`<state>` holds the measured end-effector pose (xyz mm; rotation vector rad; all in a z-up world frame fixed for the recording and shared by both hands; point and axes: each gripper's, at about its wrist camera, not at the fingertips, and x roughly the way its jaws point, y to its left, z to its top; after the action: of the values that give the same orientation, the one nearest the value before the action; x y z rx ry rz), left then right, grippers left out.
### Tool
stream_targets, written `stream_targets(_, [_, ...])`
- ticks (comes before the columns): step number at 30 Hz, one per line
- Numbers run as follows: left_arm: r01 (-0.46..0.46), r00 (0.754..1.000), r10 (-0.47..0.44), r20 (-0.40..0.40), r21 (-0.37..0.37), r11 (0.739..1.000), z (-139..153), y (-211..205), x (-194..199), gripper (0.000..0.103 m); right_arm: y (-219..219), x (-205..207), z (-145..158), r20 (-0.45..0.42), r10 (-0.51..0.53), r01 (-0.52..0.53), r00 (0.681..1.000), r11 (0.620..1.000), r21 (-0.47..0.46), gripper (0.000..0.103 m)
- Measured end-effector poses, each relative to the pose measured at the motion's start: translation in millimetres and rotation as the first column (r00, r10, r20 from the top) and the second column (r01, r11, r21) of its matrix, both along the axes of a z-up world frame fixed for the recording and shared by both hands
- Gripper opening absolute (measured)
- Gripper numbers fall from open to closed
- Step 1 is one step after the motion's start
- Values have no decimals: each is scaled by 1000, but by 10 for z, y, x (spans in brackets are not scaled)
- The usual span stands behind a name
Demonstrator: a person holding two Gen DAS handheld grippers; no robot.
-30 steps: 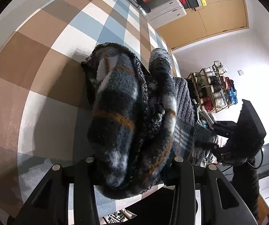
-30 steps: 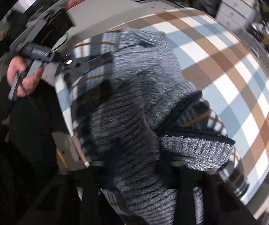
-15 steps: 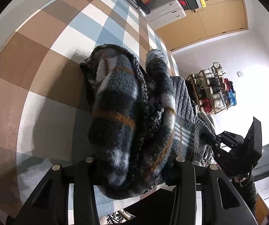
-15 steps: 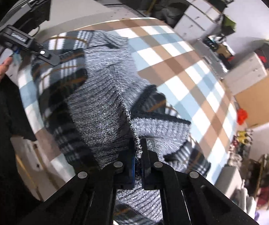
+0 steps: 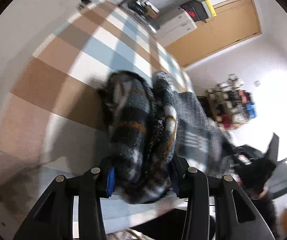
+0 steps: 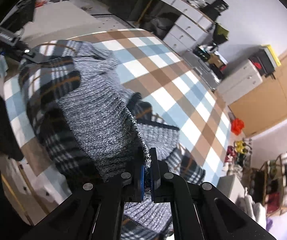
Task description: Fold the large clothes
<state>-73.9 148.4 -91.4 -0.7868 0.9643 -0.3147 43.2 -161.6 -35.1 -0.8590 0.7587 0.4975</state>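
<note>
Knit garment (image 6: 103, 108) (plaid-lined) pinched in both tools (image 6: 148, 161) (image 5: 141, 172) — over checked cloth (image 6: 183, 92)

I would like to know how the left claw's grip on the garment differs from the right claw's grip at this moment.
The left claw stands wider, around a thick plaid bunch of the garment; the right claw is nearly closed on a thin grey knit edge. The left's hold is on dark plaid fabric, the right's on speckled grey rib. Both grip the same garment over the checked tablecloth.

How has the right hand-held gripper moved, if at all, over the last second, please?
Yes. The right hand-held gripper has tipped up and pulled back: the checked tablecloth and white drawers now fill its view, and its jaws pinch the grey knit edge.
</note>
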Motion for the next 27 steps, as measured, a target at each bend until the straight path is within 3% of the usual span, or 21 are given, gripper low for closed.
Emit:
stream_targets(7, [-26, 1000, 25, 9, 134, 991, 50, -28, -84, 39, -152, 144, 41, 64, -94, 92, 994, 995, 33, 3])
stream_targets(8, [-35, 999, 35, 5, 163, 986, 53, -33, -99, 39, -207, 200, 48, 111, -137, 135, 984, 991, 27, 0])
stream_targets(9, [-40, 999, 42, -6, 174, 984, 42, -26, -106, 39, -286, 265, 62, 107, -168, 163, 980, 985, 48, 0])
stream_targets(11, [-55, 998, 57, -9, 138, 989, 54, 20, -119, 39, -477, 384, 130, -34, -201, 204, 979, 963, 176, 0])
stream_targets(15, [-79, 997, 78, 16, 100, 992, 226, 32, -196, 39, -819, 324, 436, -133, -151, 194, 980, 881, 431, 1])
stream_targets(19, [-27, 997, 18, 74, 121, 992, 513, -192, -217, 39, -1125, 201, 555, -292, -61, 242, 954, 730, 639, 1])
stream_targets(21, [53, 992, -67, 105, 132, 990, 661, -424, -194, 39, -1183, 81, 507, -319, -44, 260, 947, 688, 677, 1])
stream_targets(23, [123, 985, -144, 99, 198, 973, 750, -699, -129, 39, -1229, -32, 399, -351, -34, 285, 936, 659, 696, 1])
stream_targets(27, [198, 975, -219, 44, 277, 940, 621, -1013, 147, 39, -1440, -231, 159, -395, -75, 355, 916, 610, 709, 1])
